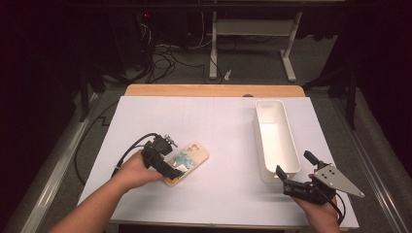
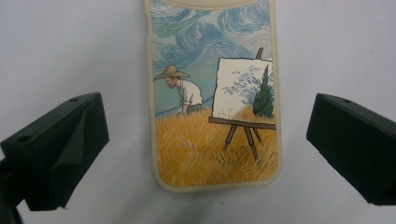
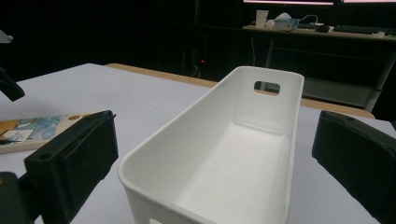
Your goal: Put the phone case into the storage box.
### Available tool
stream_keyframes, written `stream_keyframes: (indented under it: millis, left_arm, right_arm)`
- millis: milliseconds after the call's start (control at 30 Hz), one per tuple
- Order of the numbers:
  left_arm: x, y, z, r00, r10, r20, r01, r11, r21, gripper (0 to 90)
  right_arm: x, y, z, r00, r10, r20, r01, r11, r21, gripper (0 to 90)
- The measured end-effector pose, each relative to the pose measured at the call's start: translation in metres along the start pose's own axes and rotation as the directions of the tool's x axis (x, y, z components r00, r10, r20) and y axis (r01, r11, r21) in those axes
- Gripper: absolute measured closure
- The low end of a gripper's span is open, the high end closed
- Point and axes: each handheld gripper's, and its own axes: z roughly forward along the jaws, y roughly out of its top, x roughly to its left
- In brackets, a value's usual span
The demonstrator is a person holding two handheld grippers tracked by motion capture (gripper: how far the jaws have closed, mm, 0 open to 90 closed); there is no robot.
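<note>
A cream phone case (image 1: 187,162) printed with a painter in a wheat field lies flat on the white table cover, left of centre. My left gripper (image 1: 176,170) hovers over its near end, open, the jaws standing wide on either side of the phone case (image 2: 215,107) without touching it. A long white bin (image 1: 276,138) with handle cut-outs stands on the right, empty. My right gripper (image 1: 283,180) is open at the near end of the white bin (image 3: 224,154), low above the table. The phone case (image 3: 32,131) lies at the left of the right gripper view.
The white cover (image 1: 218,126) lies on a wooden table whose far edge (image 1: 214,90) shows beyond it. Cables and a desk frame (image 1: 252,34) stand on the dark floor behind. Open surface lies between the case and the bin.
</note>
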Motion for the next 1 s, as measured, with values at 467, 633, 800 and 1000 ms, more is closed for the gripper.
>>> stream_keyframes:
  millis: [467, 633, 800, 1000]
  left_arm:
    - [-0.013, 0.003, 0.027, 0.9981, 0.059, -0.020, -0.056, 0.9925, 0.109, 0.6]
    - [-0.014, 0.003, 0.036, 0.9967, 0.070, -0.041, -0.064, 0.9866, 0.150, 0.6]
    - [-0.013, 0.004, 0.041, 0.9959, 0.067, -0.061, -0.056, 0.9851, 0.162, 0.6]
    - [-0.011, 0.003, 0.046, 0.9944, 0.068, -0.082, -0.052, 0.9821, 0.181, 1.8]
  right_arm:
    - [0.000, 0.000, 0.000, 1.0000, -0.001, -0.003, 0.001, 1.000, -0.001, 1.0]
    - [0.001, 0.000, 0.000, 1.0000, 0.001, -0.005, -0.001, 1.000, -0.001, 1.0]
    - [0.000, 0.000, 0.000, 1.0000, 0.001, -0.004, -0.001, 1.000, -0.001, 1.0]
    - [0.001, 0.000, 0.000, 1.0000, 0.001, -0.005, -0.001, 1.000, -0.002, 1.1]
